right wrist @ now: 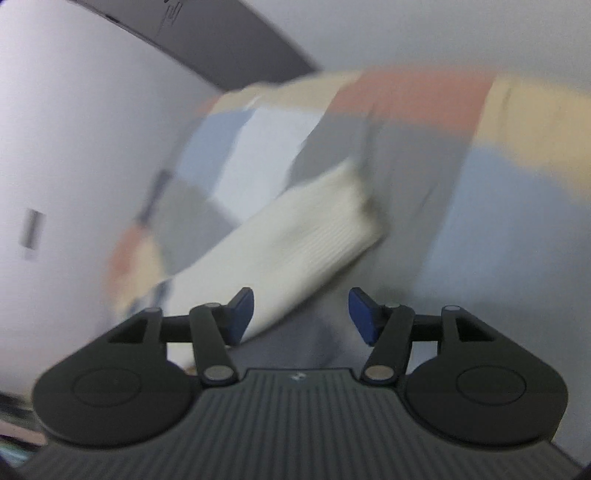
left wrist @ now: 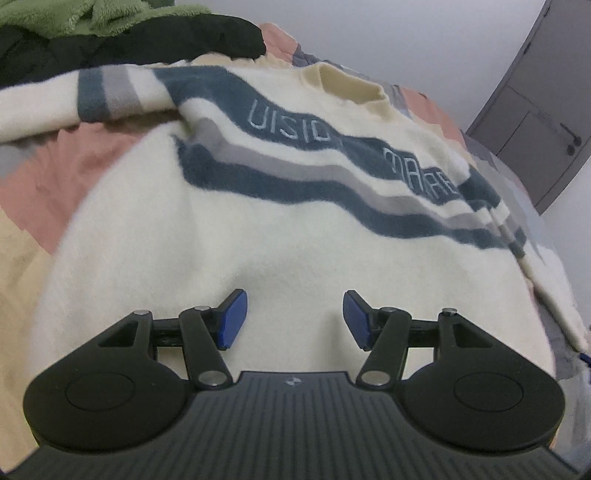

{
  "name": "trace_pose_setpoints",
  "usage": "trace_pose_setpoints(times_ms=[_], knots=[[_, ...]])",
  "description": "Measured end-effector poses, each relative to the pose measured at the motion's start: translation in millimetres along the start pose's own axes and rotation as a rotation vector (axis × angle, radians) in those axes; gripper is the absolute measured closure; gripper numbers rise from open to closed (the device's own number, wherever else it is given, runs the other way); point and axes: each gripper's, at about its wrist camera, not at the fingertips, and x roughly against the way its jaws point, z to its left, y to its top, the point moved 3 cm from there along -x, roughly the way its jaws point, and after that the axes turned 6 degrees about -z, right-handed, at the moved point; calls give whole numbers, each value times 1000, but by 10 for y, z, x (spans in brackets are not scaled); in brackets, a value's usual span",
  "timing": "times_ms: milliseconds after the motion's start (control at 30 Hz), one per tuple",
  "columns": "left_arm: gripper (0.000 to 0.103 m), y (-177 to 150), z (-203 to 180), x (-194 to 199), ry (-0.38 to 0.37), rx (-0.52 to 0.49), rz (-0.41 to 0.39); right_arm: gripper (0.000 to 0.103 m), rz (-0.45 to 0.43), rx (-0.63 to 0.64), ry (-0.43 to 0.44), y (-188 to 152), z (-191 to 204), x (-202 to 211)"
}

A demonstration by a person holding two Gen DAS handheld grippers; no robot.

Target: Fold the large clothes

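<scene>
A cream fleece sweater [left wrist: 258, 229] with blue and grey wavy stripes and stitched lettering lies spread on the bed, collar at the far side. One sleeve [left wrist: 92, 96] stretches out to the far left. My left gripper [left wrist: 293, 319] hovers over the sweater's plain lower part, open, with nothing between its blue pads [left wrist: 232, 319]. In the blurred right wrist view a cream ribbed cuff [right wrist: 295, 247] lies on the bedspread. My right gripper [right wrist: 301, 317] stands open just in front of it; the cuff's near end sits by the left pad [right wrist: 242, 315], not pinched.
The bed carries a patchwork cover [left wrist: 55, 173] of pink, yellow, grey and blue squares. A black garment [left wrist: 147, 40] and a green fleece [left wrist: 74, 16] are heaped at the far left. A grey cabinet door [left wrist: 535, 122] stands beyond the bed on the right.
</scene>
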Motion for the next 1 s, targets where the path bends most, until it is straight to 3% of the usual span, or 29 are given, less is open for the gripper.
trace_pose_setpoints(times_ms=[133,233,333,400,500,600,633,733,1000], knots=[[39,18,58,19,-21,48,-4,43,56,-71,85,-259,44,-276],[39,36,82,16,-26,90,-7,44,37,-60,83,-362,85,-491],[39,46,52,12,-27,87,-15,44,-38,-69,92,-301,132,-630],[39,49,16,16,-37,65,-16,50,-88,-67,100,-206,181,-692],[39,55,-33,15,-55,45,-16,70,-143,-93,118,-26,200,-787],[39,68,-78,-5,-58,25,-20,77,-177,-147,112,134,138,-865],[39,70,-95,-20,-53,12,-19,83,-185,-136,92,173,139,-882],[39,84,-108,-64,-41,-3,-14,87,-195,-22,43,290,269,-892],[39,177,-61,-44,-53,18,-37,89,-296,260,61,750,1160,-529]])
